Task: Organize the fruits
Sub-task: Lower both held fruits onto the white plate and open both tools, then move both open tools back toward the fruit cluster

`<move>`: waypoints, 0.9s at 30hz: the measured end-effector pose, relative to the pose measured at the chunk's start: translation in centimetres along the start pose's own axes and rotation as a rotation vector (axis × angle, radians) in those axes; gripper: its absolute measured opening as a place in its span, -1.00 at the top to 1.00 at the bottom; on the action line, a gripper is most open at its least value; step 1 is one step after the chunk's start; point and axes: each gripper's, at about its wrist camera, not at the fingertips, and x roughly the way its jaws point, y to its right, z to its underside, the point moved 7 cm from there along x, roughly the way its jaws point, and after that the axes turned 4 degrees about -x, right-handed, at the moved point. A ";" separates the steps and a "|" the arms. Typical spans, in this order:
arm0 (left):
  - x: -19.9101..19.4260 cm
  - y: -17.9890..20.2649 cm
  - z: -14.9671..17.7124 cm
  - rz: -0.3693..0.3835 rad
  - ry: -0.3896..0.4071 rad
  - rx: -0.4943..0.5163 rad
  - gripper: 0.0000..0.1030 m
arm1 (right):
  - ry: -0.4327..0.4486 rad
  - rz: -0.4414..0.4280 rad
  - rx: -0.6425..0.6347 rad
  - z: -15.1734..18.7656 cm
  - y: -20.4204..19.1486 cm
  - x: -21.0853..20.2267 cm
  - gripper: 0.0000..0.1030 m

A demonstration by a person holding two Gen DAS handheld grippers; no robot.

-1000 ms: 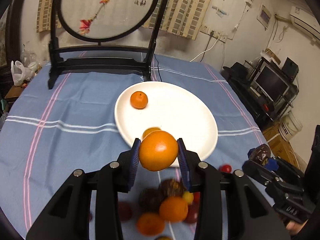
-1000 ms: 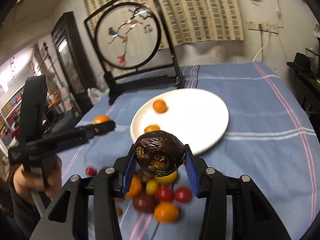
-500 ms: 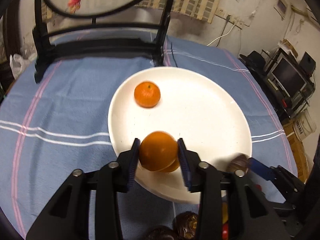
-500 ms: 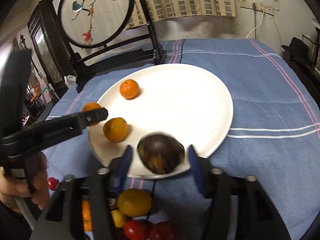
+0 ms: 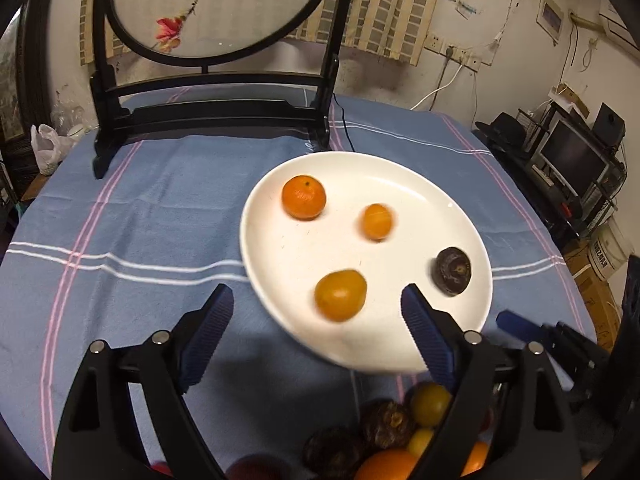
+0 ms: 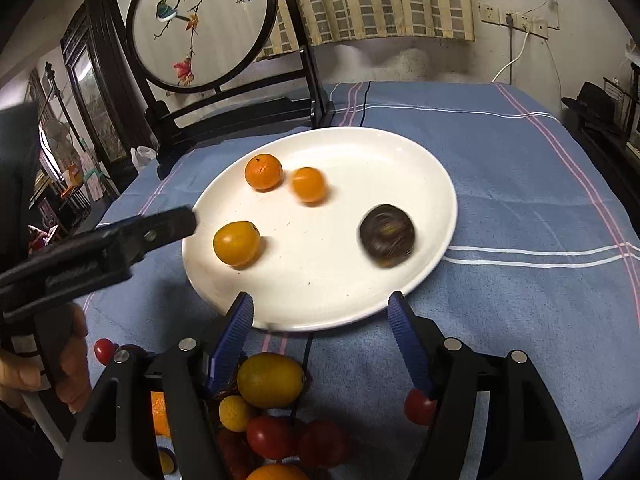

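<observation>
a white plate (image 5: 460, 216) sits near the middle of the table (image 5: 160, 208), which is covered with a blue striped cloth. four fruits lie on it: a mandarin (image 5: 304, 197) toward the far left rim, a small orange fruit (image 5: 377, 221) just beside it and blurred, a yellow-orange fruit (image 5: 340, 295) near the front left rim, and a dark purple fruit (image 5: 453, 271) near the right rim, also blurred.

the left gripper (image 5: 316, 320) hangs over the plate's front edge, its jaws opening wide; the yellow-orange fruit shows in the gap between its blue fingers (image 5: 206, 334) but rests on the plate, untouched by them. the right gripper (image 6: 320, 336) hangs just in front of the plate's near rim, its jaws opening too, with nothing between them.

a pile of fruit (image 6: 272, 408) lies on the cloth by the table's near edge: yellow, orange, red and dark pieces, partly hidden under the grippers. a person's hand (image 6: 44, 364) holds the left gripper's handle. a round embroidered screen (image 5: 216, 4) in a black stand is at the table's far edge.
</observation>
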 end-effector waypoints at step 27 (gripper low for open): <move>-6.7 -9.1 12.9 -0.124 -0.052 -0.011 -0.44 | 0.103 0.039 0.065 1.9 4.1 -6.1 -0.73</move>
